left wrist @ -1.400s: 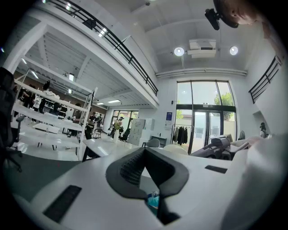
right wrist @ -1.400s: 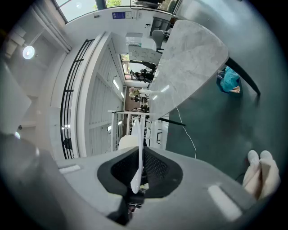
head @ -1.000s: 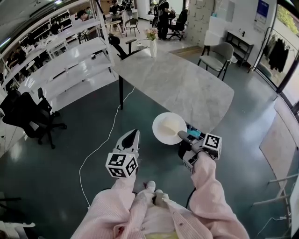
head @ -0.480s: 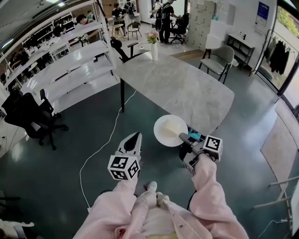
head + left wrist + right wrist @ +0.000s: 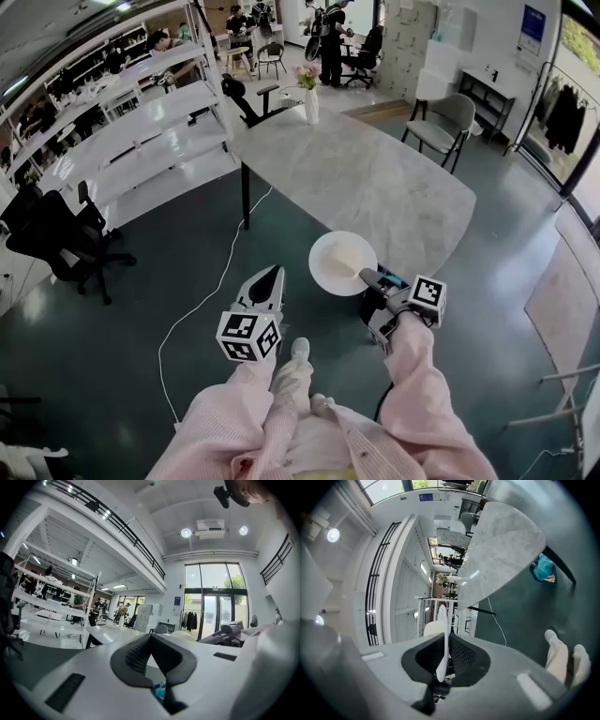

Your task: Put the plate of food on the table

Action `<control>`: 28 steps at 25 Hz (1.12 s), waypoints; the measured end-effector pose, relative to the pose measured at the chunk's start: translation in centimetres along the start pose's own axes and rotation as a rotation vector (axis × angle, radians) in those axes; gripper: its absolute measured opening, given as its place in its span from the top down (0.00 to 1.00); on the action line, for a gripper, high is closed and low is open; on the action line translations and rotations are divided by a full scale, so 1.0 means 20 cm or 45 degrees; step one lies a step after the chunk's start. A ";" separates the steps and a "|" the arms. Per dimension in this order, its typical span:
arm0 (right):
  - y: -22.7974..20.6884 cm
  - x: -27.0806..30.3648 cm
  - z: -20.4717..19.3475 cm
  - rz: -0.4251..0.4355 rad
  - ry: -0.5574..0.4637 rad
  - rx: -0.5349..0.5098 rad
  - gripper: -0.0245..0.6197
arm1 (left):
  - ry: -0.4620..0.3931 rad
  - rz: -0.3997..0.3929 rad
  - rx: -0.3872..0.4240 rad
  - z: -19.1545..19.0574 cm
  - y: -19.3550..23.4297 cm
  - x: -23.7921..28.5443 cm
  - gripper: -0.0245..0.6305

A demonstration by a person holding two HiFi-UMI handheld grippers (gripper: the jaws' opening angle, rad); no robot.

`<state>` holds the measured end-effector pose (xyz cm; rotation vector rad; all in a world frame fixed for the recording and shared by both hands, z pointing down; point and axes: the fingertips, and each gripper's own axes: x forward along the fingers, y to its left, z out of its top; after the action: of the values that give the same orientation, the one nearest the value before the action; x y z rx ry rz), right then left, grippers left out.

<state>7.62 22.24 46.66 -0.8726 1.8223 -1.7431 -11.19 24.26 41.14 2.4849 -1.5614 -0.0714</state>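
Right gripper pinches the rim of the white plate of food to carry it level, in the air just short of the marble table, while the left gripper hangs alongside, closed and empty

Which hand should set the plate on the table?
The right. The right tongs grip the plate by its rim, close to the table; the left tongs are shut and empty.

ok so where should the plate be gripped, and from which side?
Grip the plate by its thin near rim, coming in level from the person's side, one pad above, one below; food mounds in the middle. The right gripper is shut there.
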 end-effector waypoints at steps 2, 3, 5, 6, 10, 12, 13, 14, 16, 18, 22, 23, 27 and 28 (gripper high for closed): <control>0.00 0.08 0.05 0.035 0.005 -0.007 0.92 | 0.001 0.001 -0.003 0.00 0.05 0.07 0.97; 0.00 0.12 0.08 0.042 0.007 -0.011 0.92 | 0.004 0.001 -0.005 0.00 0.08 0.11 0.97; -0.01 0.19 0.13 0.044 0.010 -0.015 0.92 | 0.009 0.000 -0.009 0.00 0.14 0.19 0.97; -0.02 0.23 0.16 0.041 0.011 -0.017 0.92 | 0.011 -0.002 -0.011 0.00 0.17 0.24 0.97; -0.02 0.41 0.30 0.048 -0.002 -0.004 0.92 | 0.018 -0.016 -0.014 0.03 0.28 0.45 0.97; -0.01 0.50 0.37 0.055 -0.017 0.004 0.92 | 0.024 -0.031 -0.016 0.06 0.34 0.56 0.97; 0.00 0.54 0.40 0.057 -0.022 0.006 0.92 | 0.028 -0.040 -0.017 0.07 0.37 0.61 0.97; 0.00 0.59 0.43 0.057 -0.027 0.005 0.92 | 0.032 -0.050 -0.018 0.09 0.40 0.66 0.97; 0.01 0.67 0.49 0.055 -0.034 -0.003 0.92 | 0.036 -0.064 -0.015 0.11 0.46 0.75 0.97; 0.01 0.75 0.54 0.055 -0.046 -0.008 0.92 | 0.041 -0.075 -0.013 0.12 0.52 0.84 0.97; -0.01 0.91 0.66 0.038 -0.074 0.002 0.92 | 0.054 -0.107 -0.008 0.15 0.63 1.02 0.97; -0.02 0.94 0.68 0.033 -0.079 0.002 0.92 | 0.053 -0.117 -0.005 0.16 0.65 1.07 0.97; -0.02 1.04 0.79 0.036 -0.107 0.003 0.92 | 0.058 -0.155 0.010 0.18 0.71 1.21 0.97; -0.02 1.06 0.81 0.038 -0.115 0.009 0.92 | 0.061 -0.158 0.012 0.19 0.72 1.24 0.97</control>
<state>4.58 -4.30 47.77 -0.9018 1.7613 -1.6631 -13.67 -4.54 41.97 2.5691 -1.3910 -0.0238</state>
